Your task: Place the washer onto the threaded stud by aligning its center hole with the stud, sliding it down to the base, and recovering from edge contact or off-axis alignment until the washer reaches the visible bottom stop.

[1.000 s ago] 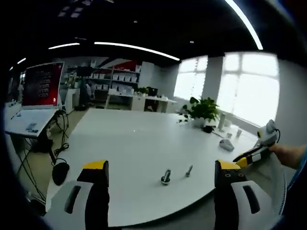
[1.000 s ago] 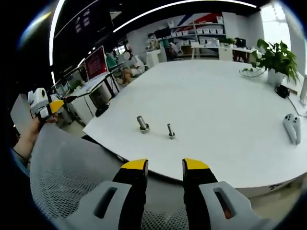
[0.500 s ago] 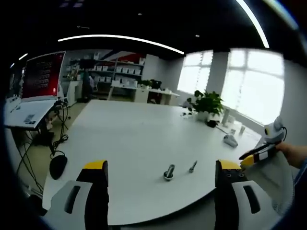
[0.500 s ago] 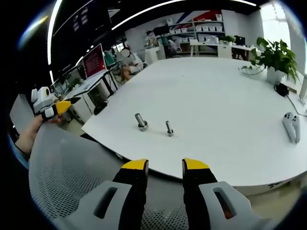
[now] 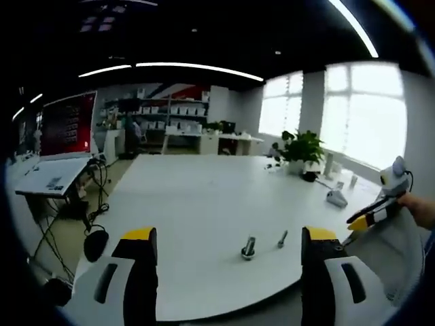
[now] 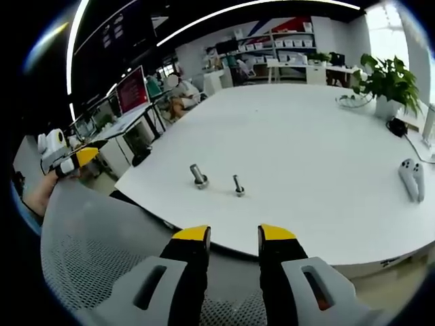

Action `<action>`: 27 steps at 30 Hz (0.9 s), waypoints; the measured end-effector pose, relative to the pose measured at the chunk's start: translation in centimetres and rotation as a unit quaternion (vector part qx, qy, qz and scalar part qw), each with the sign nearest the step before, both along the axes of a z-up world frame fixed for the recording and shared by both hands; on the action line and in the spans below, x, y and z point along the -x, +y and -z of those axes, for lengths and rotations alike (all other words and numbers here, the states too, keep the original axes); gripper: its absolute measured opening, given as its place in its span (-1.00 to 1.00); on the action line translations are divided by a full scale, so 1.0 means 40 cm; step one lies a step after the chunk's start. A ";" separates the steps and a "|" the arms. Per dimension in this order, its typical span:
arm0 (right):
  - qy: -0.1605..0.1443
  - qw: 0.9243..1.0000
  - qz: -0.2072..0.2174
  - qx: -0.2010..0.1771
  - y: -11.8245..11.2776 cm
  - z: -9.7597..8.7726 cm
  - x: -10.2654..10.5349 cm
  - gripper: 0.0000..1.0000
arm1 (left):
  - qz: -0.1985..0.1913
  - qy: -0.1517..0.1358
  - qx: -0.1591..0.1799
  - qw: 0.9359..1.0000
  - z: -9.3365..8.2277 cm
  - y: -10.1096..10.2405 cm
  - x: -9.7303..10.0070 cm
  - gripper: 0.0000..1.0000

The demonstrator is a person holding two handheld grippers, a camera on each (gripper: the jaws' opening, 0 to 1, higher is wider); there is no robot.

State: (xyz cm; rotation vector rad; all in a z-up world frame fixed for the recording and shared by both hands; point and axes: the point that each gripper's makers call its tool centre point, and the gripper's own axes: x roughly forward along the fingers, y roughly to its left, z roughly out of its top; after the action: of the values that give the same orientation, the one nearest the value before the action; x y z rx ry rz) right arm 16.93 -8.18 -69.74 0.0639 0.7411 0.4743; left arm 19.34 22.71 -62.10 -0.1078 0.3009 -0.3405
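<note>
- Two small metal pieces stand close together near the front edge of the white table [image 6: 326, 136]: a thicker stud [image 6: 198, 176] with a wider foot, and just beside it a slimmer bolt [image 6: 238, 185].
- In the left gripper view the same pair appears as the stud [image 5: 249, 248] and the bolt [image 5: 282, 239], well ahead of the jaws.
- The washer is too small to pick out for certain; the broad ring at the stud's foot may be it or may be the base, and I cannot tell which.
- The left gripper [image 5: 224, 244] has its jaws set wide apart with nothing between them.
- The right gripper [image 6: 234, 234] has its jaws narrow, a slim gap between the yellow tips, and empty too.
- Both grippers hang off the table edge over a mesh chair back [image 6: 95, 251], well apart from the parts.
- The step in hand looks like the approach, before any grasp.
- The next move calls for closing in on the parts, finding the washer, and pinching it by its rim so the hole stays free.
- A white controller [image 6: 412, 178] lies far off to one side, out of the way.
</note>
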 end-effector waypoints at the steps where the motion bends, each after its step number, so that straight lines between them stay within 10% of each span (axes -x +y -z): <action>1: -0.012 1.000 0.015 -0.003 -0.009 -0.008 -0.009 -0.43 | -0.014 0.006 0.016 1.000 0.002 0.008 -0.003 0.50; 3: -0.030 0.999 0.031 -0.008 -0.020 -0.022 -0.019 -0.44 | -0.009 0.017 0.020 1.000 0.008 0.009 -0.009 0.24; 13: -0.027 0.999 0.022 -0.017 -0.008 -0.022 -0.015 -0.44 | -0.008 0.012 -0.020 1.000 0.020 0.012 -0.001 0.25; 18: -0.027 0.999 0.025 -0.022 -0.007 -0.023 -0.015 -0.42 | -0.041 0.022 0.031 0.998 0.024 0.037 -0.002 0.22; 27: -0.025 0.998 0.039 -0.038 -0.010 -0.025 -0.017 -0.38 | -0.042 0.023 0.018 0.999 0.029 0.042 -0.002 0.17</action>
State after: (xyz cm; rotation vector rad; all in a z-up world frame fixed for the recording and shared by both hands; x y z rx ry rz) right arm 17.62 -8.56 -68.74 0.1510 0.6692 0.4285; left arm 19.42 24.39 -63.26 -0.1637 0.3339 -0.2603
